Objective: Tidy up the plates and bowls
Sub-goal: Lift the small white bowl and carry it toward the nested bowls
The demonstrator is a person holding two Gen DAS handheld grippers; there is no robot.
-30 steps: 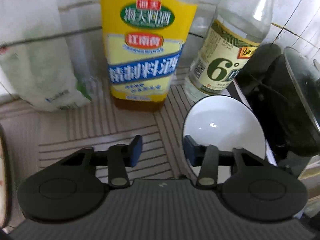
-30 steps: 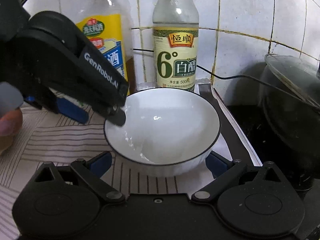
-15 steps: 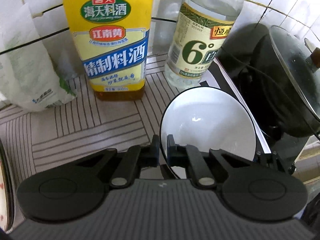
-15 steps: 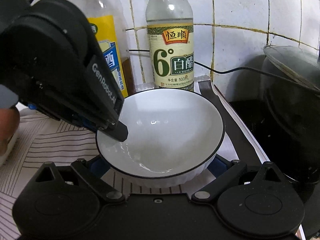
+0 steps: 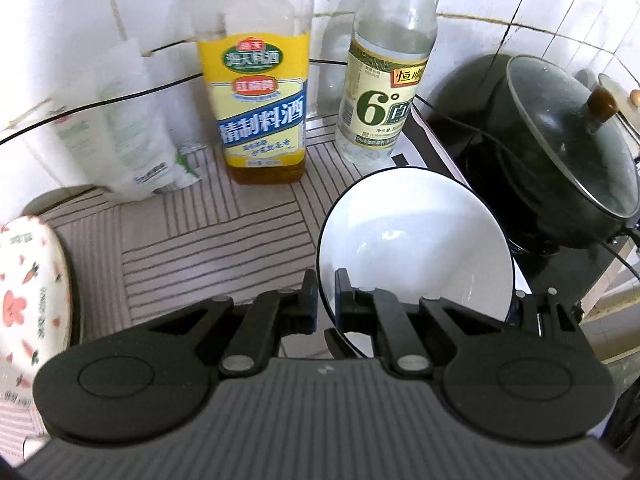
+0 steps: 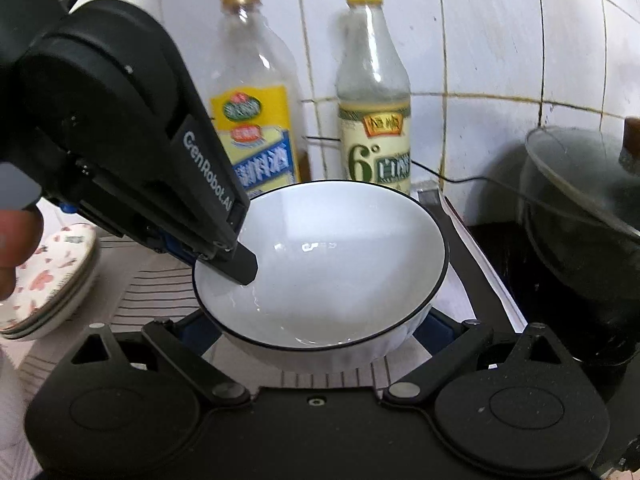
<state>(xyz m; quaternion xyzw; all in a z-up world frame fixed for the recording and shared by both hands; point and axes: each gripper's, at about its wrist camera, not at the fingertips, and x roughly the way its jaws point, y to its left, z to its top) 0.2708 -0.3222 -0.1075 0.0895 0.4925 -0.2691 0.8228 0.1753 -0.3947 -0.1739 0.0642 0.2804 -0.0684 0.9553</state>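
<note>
A white bowl with a dark rim (image 5: pixel 416 240) (image 6: pixel 336 256) is held off the striped counter. My left gripper (image 5: pixel 326 294) is shut on the bowl's left rim, one finger inside and one outside; it shows in the right wrist view (image 6: pixel 224 248). My right gripper (image 6: pixel 316 326) has its blue-padded fingers on either side of the bowl's base, and the frames do not show whether the pads press on it. A stack of floral plates (image 5: pixel 28 292) (image 6: pixel 52 276) lies at the left.
A yellow-labelled cooking wine bottle (image 5: pixel 262 120) (image 6: pixel 256 136) and a vinegar bottle (image 5: pixel 380 112) (image 6: pixel 374 136) stand against the tiled wall. A black pot with a glass lid (image 5: pixel 560 148) (image 6: pixel 580 232) sits on the stove at right. A plastic bag (image 5: pixel 124 136) leans at back left.
My left gripper closed on the bowl's rim and lifted it up and back. The right gripper moved in around the bowl's base. The floral plates came into view at left.
</note>
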